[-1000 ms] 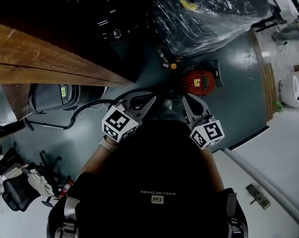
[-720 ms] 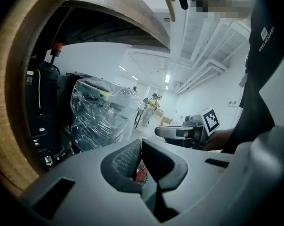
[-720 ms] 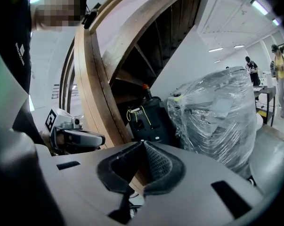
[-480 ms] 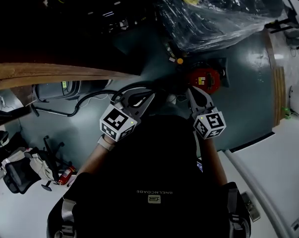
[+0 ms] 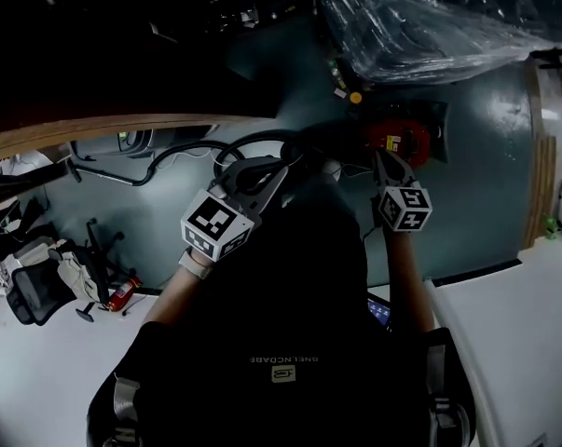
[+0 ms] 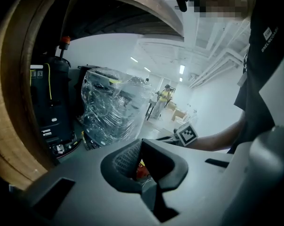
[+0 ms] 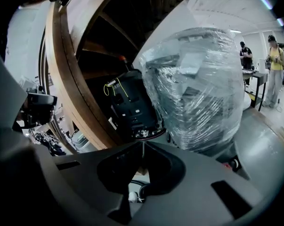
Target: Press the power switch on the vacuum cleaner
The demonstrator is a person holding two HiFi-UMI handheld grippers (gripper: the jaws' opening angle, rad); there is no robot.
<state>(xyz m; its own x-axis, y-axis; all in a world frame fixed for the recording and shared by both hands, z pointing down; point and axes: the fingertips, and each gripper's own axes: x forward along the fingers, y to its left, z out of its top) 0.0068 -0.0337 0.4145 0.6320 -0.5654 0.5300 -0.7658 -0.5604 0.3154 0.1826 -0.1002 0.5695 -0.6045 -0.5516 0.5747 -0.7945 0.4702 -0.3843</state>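
Now both the left gripper (image 5: 279, 168) and right gripper (image 5: 386, 159) have jaws together, holding nothing. The red vacuum cleaner (image 5: 404, 136) stands just beyond the right gripper, near the plastic-wrapped load (image 5: 430, 17).

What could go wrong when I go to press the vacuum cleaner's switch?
The red vacuum cleaner sits in dim light and its switch cannot be made out, so the shut right tool may press the wrong spot. The black hose loops across the floor under the left tool and could catch it.
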